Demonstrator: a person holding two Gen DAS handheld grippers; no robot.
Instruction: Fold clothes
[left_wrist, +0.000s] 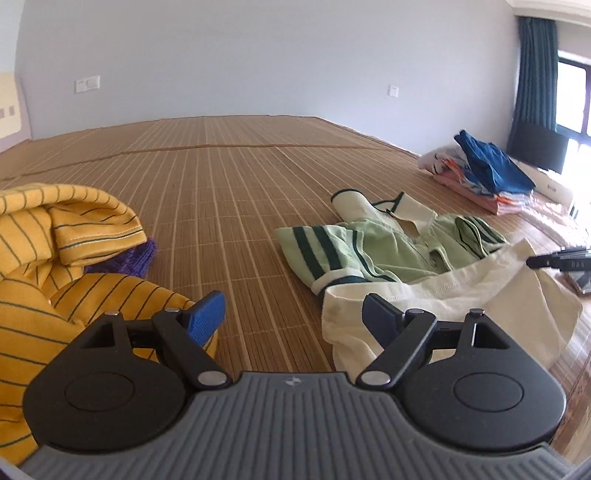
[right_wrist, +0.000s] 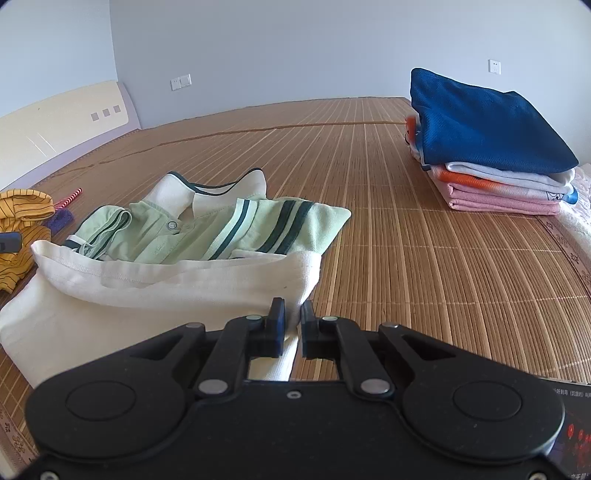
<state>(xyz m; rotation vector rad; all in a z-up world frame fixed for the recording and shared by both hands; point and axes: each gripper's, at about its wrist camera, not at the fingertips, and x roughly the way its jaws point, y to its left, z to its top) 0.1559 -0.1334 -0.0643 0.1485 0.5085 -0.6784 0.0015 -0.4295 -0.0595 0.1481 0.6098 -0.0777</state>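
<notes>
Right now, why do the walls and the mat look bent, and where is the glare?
Left wrist view: fisheye lens bows the bamboo mat lines; window at right is blown out white, curtain dark beside it. Right wrist view: same curving, even soft daylight, no glare; folded stack sharp, right claw slightly soft up close.

Matt cream cloth shirt (right_wrist: 147, 295) on ribbed woven bamboo mat (right_wrist: 406, 277).

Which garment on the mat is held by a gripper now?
The cream garment: the right gripper is shut on its corner. The green shirt and yellow shirt lie loose.
</notes>
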